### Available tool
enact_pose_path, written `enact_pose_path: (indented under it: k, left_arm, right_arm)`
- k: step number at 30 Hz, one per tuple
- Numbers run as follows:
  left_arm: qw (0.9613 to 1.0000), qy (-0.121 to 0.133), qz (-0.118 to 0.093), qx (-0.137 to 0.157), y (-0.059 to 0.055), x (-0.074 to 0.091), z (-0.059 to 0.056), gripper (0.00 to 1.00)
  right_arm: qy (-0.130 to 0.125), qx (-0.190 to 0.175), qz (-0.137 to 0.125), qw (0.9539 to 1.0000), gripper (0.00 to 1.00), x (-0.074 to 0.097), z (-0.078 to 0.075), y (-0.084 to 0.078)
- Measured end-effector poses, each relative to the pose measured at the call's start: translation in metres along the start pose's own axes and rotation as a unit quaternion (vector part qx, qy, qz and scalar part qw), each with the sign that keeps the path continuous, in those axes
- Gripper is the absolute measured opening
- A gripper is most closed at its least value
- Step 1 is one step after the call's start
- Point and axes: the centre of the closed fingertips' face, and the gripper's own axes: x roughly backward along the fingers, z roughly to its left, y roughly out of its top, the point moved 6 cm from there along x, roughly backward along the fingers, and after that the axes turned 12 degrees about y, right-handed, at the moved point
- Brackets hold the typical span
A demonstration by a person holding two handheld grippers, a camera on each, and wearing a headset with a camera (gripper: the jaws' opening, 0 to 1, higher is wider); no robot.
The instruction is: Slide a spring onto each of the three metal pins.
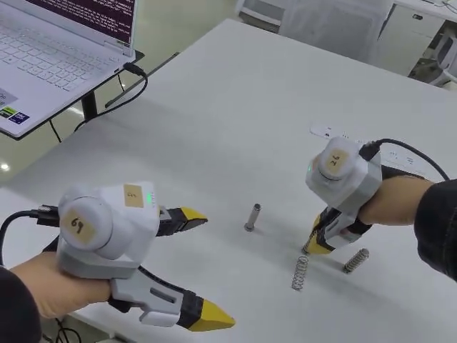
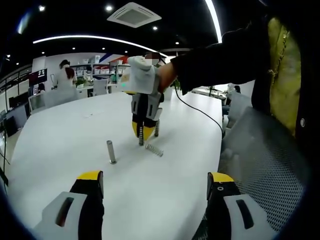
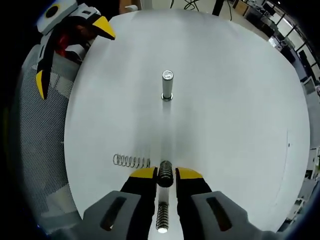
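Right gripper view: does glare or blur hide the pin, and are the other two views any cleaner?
Right gripper view: pin and gripped spring sharp, a pale sheen streaks the table below the pin, fisheye curves the edges. Left gripper view: ceiling lights flare overhead, pin small but clear. Head view: even light, soft shadows, little distortion.
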Motion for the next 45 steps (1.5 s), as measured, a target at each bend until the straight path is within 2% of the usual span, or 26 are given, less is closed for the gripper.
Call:
enact_pose_path:
  k: [8, 24, 34, 41, 45]
  left_arm:
    - [1.0, -0.002, 0.003, -0.003, 0.001, 0.0, -0.001, 0.81]
    - [0.9999, -0.003, 0.001, -0.014, 0.015, 0.001, -0.002, 0.82]
    - [0.9998, -0.001, 0.003, -0.021, 0.021, 0.003, -0.002, 0.81]
    - [0.9998, 0.001, 0.004, -0.022, 0.021, 0.004, -0.003, 0.81]
    - [0.9997, 0.002, 0.006, -0.022, 0.019, 0.006, -0.004, 0.8]
  right_arm:
    - [-0.008, -0.004, -0.013, 0.9999, 0.17, 0.008, 0.001, -0.001]
    - [-0.041, -0.013, -0.054, 0.9976, 0.21, 0.038, 0.014, -0.008]
    - [-0.061, -0.014, -0.095, 0.9935, 0.23, 0.06, 0.037, -0.01]
    - [-0.064, -0.016, -0.103, 0.9925, 0.23, 0.065, 0.058, -0.014]
    - [-0.06, -0.021, -0.116, 0.9912, 0.23, 0.063, 0.068, -0.013]
